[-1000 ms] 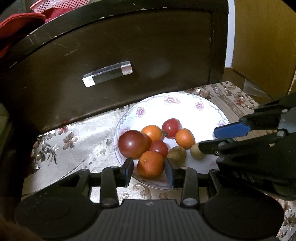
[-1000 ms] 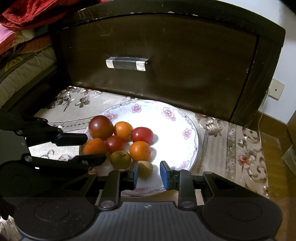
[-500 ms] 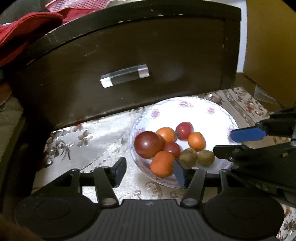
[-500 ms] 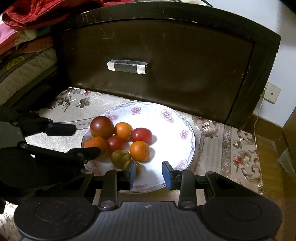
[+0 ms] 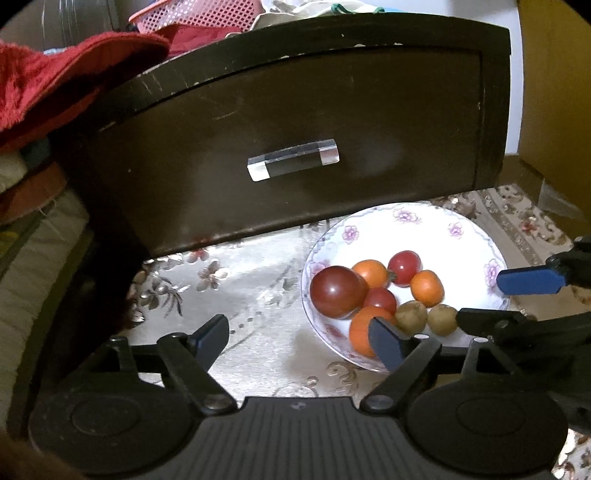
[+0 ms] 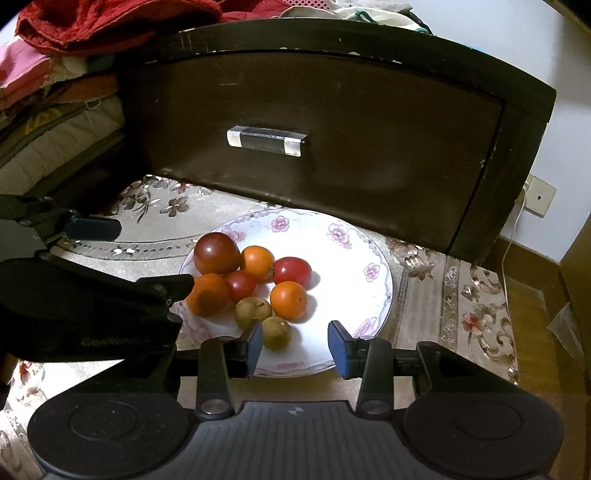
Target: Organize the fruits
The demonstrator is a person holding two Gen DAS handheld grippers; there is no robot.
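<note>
A white plate with pink flowers sits on a counter covered with a pale floral cloth, right in front of a dark wooden drawer front that carries a clear bar handle. The fruits are bunched on the plate's left half in the right wrist view: a large dark red tomato, two smaller red tomatoes, three orange fruits, and two small brownish-green fruits nearest the plate's front edge. The left gripper has just been opening and its fingers now stand spread wide with nothing between them; one blue pad lies in front of the nearest orange fruit at the plate's rim, the other is out over the bare cloth. The right gripper has also just been opening; its fingers are moderately apart, low over the plate's near edge, and the closest brownish-green fruit lies just beyond the left pad, not pinched. Red fabric and folded bedding are heaped at the left of the drawer, and a pink mesh basket shows above it.
</note>
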